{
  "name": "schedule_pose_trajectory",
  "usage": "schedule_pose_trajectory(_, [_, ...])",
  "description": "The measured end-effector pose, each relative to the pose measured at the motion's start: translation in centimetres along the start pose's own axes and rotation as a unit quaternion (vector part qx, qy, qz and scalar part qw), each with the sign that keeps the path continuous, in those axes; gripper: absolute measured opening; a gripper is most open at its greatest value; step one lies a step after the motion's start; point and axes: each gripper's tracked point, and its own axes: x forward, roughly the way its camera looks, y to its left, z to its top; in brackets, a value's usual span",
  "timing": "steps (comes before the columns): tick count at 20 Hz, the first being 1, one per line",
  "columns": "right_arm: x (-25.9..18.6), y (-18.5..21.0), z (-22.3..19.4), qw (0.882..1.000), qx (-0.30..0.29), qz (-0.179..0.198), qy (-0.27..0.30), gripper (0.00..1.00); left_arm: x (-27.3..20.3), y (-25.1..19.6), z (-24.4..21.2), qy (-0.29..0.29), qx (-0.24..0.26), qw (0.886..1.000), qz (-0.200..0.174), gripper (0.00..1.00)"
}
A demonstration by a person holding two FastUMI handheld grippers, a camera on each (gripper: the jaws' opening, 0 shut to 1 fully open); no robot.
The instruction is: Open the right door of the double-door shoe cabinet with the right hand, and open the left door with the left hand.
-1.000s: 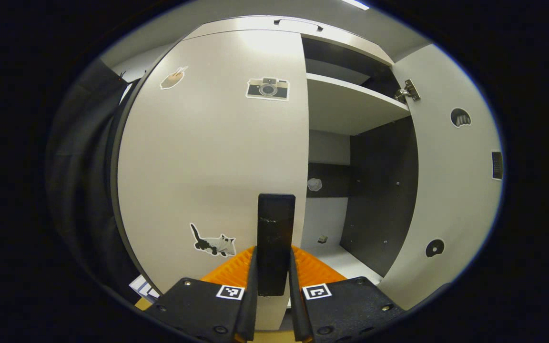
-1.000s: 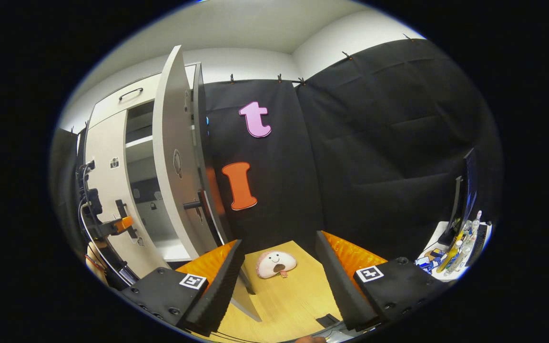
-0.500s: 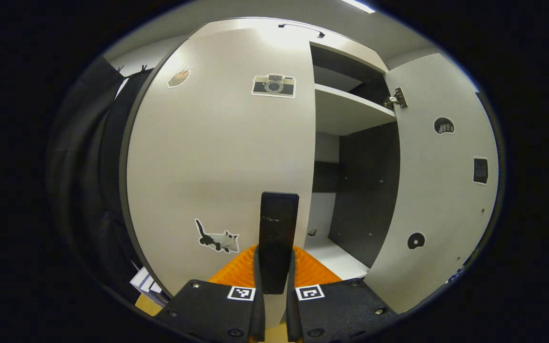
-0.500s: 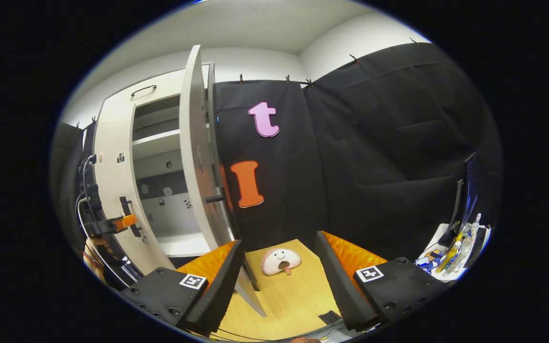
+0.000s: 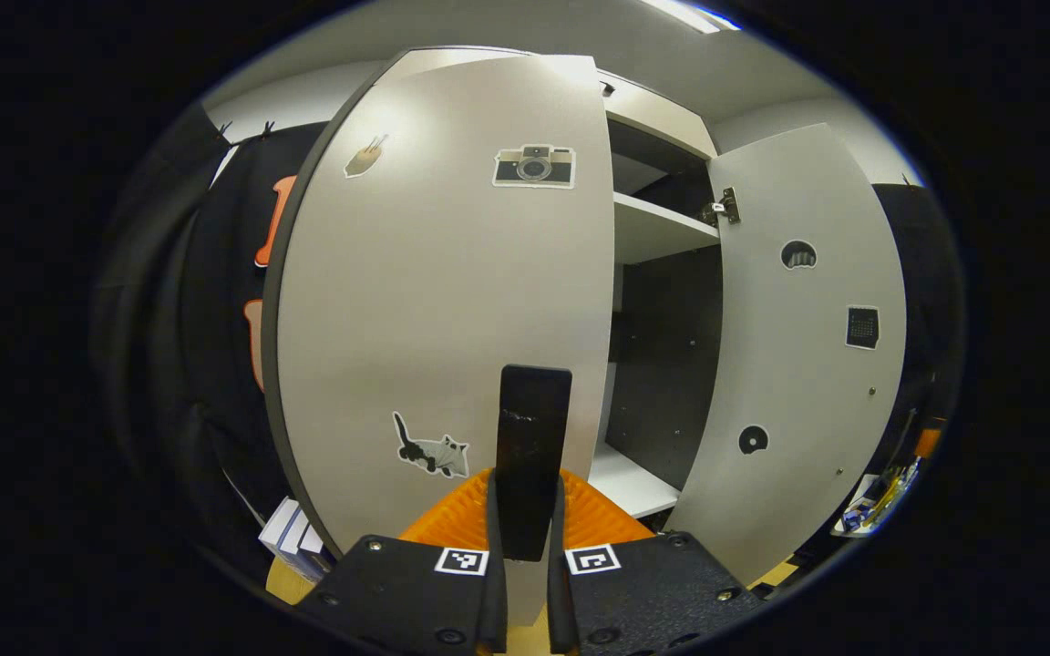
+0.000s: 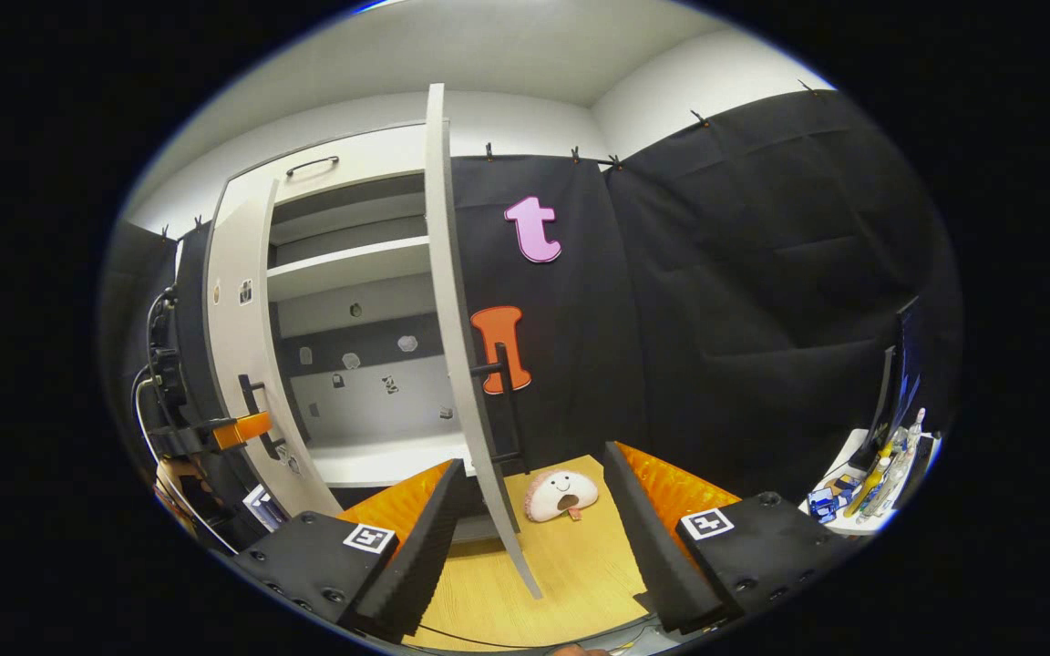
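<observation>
wooden floor (image 6: 571, 565) lies beyond the gaping, empty right gripper (image 6: 530, 538), while the left gripper (image 5: 525, 556), clamped on the left door handle (image 5: 532, 456), has swung the left door (image 5: 452, 310) further out, right door (image 5: 798, 364) already wide open.

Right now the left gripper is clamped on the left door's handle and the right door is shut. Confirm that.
Not quite. The left gripper is clamped on the left door's handle, but the right door is not shut: the left gripper view shows it swung wide open, baring the cabinet's shelf.
</observation>
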Motion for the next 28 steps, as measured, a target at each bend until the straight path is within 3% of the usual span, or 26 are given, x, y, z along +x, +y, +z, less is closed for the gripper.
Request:
schedule_pose_trajectory(9, [-1.6,3.3,0.0,1.0,-0.008,0.016,-0.003,0.98,-2.4,0.6,0.2,-0.007,0.002,1.0,-0.02,0.17])
schedule_pose_trajectory(24, [-2.4,5.2,-0.7,1.0,-0.01,0.023,0.008,0.99,-4.6,3.2,0.5,-0.015,0.03,0.999,0.014,0.17])
schedule_pose_trajectory(28, [-2.0,6.2,-1.1,0.999,-0.013,0.031,0.011,0.99,-5.3,4.5,0.7,-0.018,0.03,0.999,0.033,0.11])
